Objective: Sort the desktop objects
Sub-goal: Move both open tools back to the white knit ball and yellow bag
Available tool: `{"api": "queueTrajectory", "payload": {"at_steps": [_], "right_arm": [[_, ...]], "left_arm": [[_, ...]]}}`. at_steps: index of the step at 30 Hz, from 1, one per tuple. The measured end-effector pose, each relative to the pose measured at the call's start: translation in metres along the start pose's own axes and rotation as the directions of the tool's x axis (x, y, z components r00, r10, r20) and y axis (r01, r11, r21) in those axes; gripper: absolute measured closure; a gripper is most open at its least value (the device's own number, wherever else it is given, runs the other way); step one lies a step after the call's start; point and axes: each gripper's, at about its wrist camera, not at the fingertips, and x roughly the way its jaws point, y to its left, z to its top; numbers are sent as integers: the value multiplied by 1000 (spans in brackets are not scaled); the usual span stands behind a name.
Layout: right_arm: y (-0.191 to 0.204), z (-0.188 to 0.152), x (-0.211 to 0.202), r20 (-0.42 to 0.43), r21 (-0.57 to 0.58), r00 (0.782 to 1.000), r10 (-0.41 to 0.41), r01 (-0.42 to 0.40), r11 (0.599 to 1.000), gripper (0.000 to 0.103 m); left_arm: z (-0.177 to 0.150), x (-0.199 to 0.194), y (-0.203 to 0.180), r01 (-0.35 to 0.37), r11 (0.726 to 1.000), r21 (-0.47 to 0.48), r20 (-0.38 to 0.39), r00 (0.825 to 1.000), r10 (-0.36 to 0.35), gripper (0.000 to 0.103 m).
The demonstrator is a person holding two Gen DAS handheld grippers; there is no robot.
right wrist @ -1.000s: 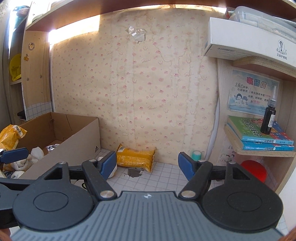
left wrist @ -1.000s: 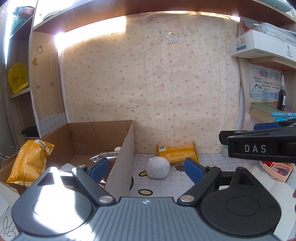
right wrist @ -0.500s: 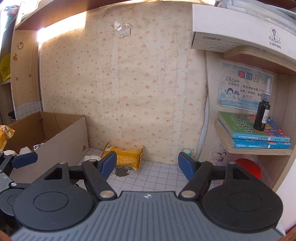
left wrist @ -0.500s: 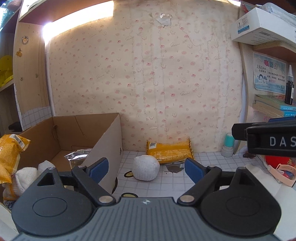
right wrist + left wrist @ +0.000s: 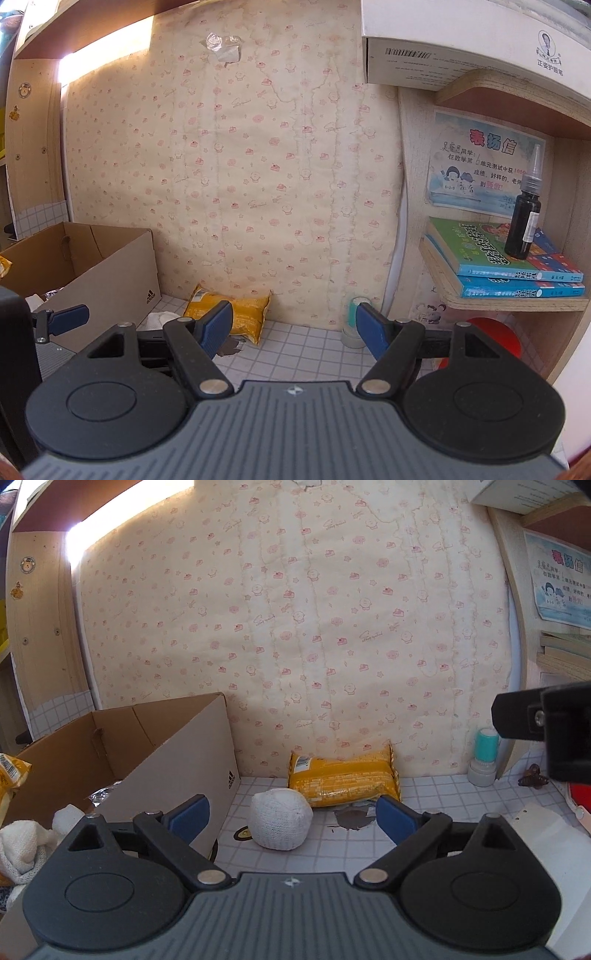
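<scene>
Both tools spread wide, nothing held: left gripper lines up on the white knit ball sitting on the grid-pattern desktop, right gripper hangs over bare tiles. Cardboard box just left of the ball; yellow snack pack behind it against the wall, teal stamp further right. Backdrop is stained pink-print wallpaper; right-hand shelf carries books and a dark dropper bottle.

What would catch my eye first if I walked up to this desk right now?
Probably the bright yellow snack packet lying against the patterned wall at the back, with a white knitted ball just in front of it. To their left stands an open cardboard box already holding some things, and the left tool hangs open, empty, facing the ball.
</scene>
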Motion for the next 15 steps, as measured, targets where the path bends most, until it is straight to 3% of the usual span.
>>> {"api": "queueTrajectory", "payload": {"at_steps": [3, 8, 15], "right_arm": [[-3, 0, 2, -1, 0, 1000, 0, 0, 1000, 31], [-10, -3, 4, -8, 5, 1000, -10, 10, 1000, 31], [-10, -4, 6, -13, -2, 1000, -14, 14, 1000, 31]], "left_arm": [[0, 18, 1, -9, 1000, -12, -38, 999, 9, 4], [2, 50, 19, -12, 994, -109, -128, 992, -2, 4], [3, 87, 25, -3, 988, -156, -210, 977, -31, 16]]}}
